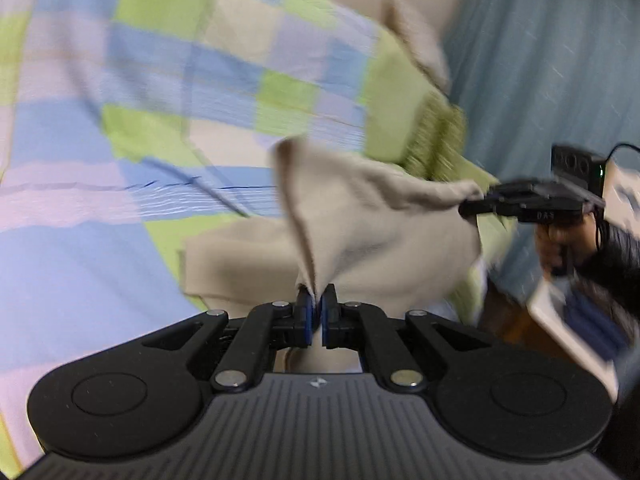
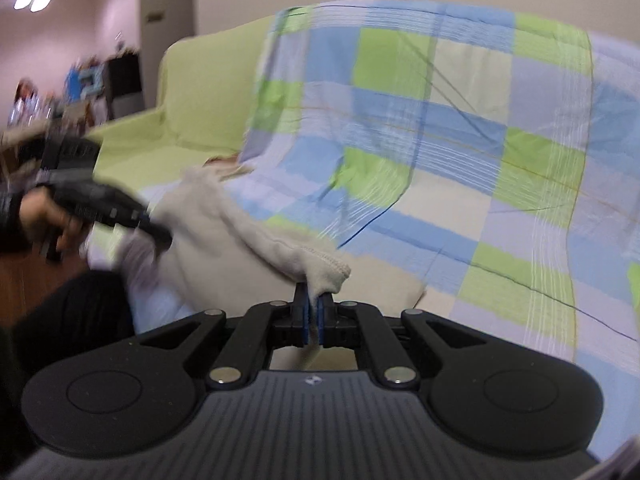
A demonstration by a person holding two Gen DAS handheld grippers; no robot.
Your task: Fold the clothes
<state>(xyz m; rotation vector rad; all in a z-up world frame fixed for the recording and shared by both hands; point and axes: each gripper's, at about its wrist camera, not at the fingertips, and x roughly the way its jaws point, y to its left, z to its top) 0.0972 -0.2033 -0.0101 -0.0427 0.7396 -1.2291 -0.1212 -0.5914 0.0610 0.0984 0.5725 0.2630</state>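
A beige garment hangs stretched between both grippers above a checked blanket. My left gripper is shut on one edge of the garment, the cloth pinched between its blue pads. My right gripper is shut on another hemmed edge of the beige garment. The right gripper also shows in the left wrist view, holding the cloth's far corner. The left gripper shows in the right wrist view at the cloth's other end. More of the garment lies below on the blanket.
A blue, green and lilac checked blanket covers a light green sofa. Wooden floor lies at the left. A teal curtain and a black device with a cable stand at the right. Furniture clutters the far room.
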